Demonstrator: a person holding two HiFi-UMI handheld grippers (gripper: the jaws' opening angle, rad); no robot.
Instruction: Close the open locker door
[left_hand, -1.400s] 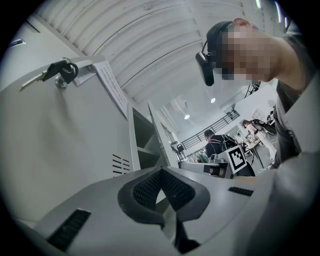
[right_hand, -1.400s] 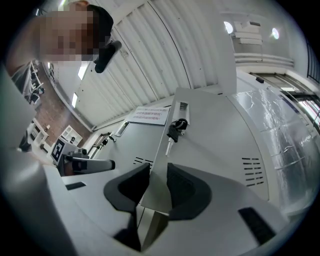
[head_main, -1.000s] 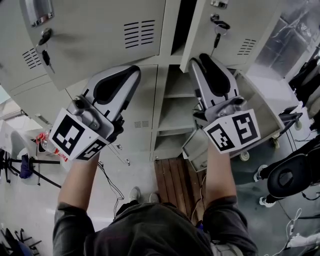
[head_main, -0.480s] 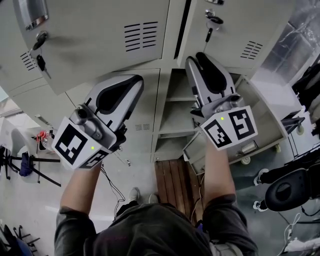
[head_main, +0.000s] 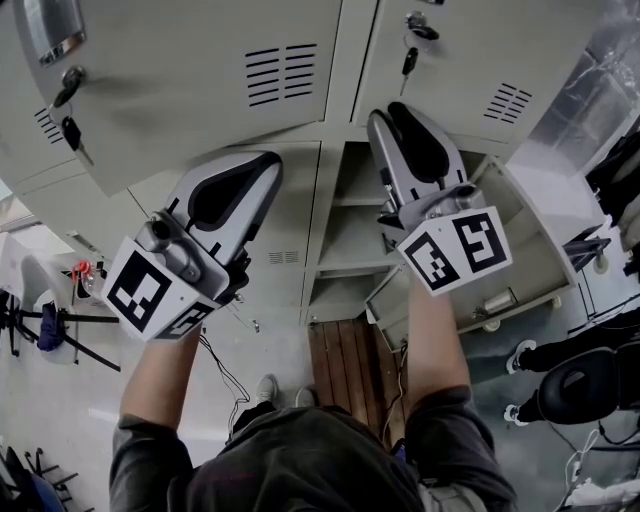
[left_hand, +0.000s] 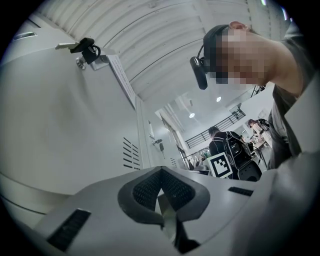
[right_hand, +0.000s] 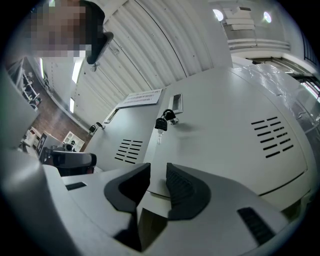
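Left gripper (left_hand: 161, 172): ribbed dark jaws clenched together, empty. Right gripper (right_hand: 157, 170): wedge-shaped jaws parted, nothing between. Grey sheet-metal locker door (head_main: 530, 240) stands open beside it.

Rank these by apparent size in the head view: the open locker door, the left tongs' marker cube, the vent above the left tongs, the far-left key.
1. Open door, though partly hidden.
2. Marker cube, enlarged by nearness to the camera.
3. Vent.
4. Key.
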